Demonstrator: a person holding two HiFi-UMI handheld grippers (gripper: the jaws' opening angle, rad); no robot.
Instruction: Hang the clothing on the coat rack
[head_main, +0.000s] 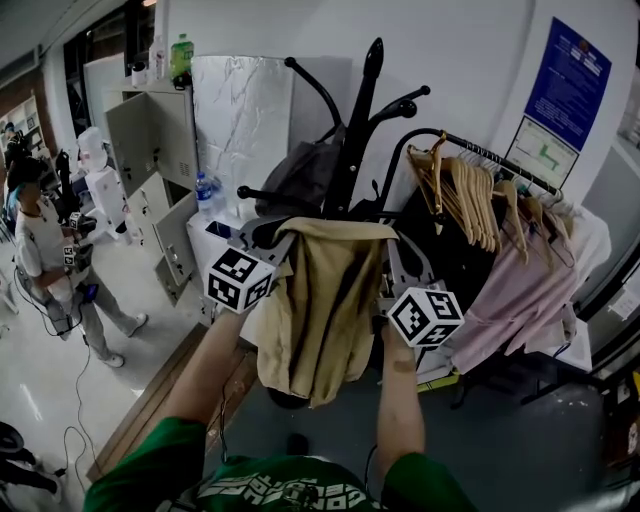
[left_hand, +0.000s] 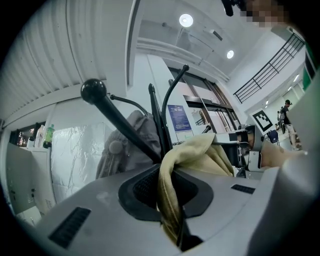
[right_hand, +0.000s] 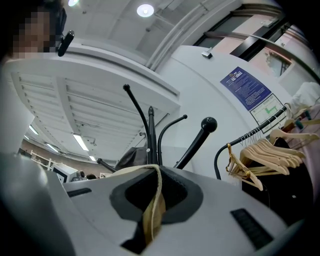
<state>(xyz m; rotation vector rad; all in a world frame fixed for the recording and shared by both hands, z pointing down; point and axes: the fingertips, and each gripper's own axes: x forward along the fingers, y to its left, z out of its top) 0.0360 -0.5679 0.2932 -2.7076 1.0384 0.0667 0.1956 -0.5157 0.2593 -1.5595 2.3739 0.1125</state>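
Left claw (left_hand: 170, 202): knobbed rack arm (left_hand: 120, 122) slants across just ahead, with a grey garment (left_hand: 125, 147) hung right behind it. Blocked low, open air above the knob. Right claw (right_hand: 152, 212): knob-tipped arm (right_hand: 196, 142) ahead-right, thin curved hooks (right_hand: 139, 117) and centre pole (right_hand: 150, 135) dead ahead, free only above their tips. Hanger rail (right_hand: 260, 150) crowds its right side. Tan garment (head_main: 320, 300) fills the span between both claws.

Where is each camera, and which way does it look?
Head view: on the person's head, facing down at the tan garment and coat rack; forearms and green sleeves show.
Left gripper view: on the left hand-held gripper, facing up along jaws shut on the tan garment; a hand shows.
Right gripper view: on the right hand-held gripper, facing up toward wooden hangers.
Shared: all three show the tan garment and coat rack.
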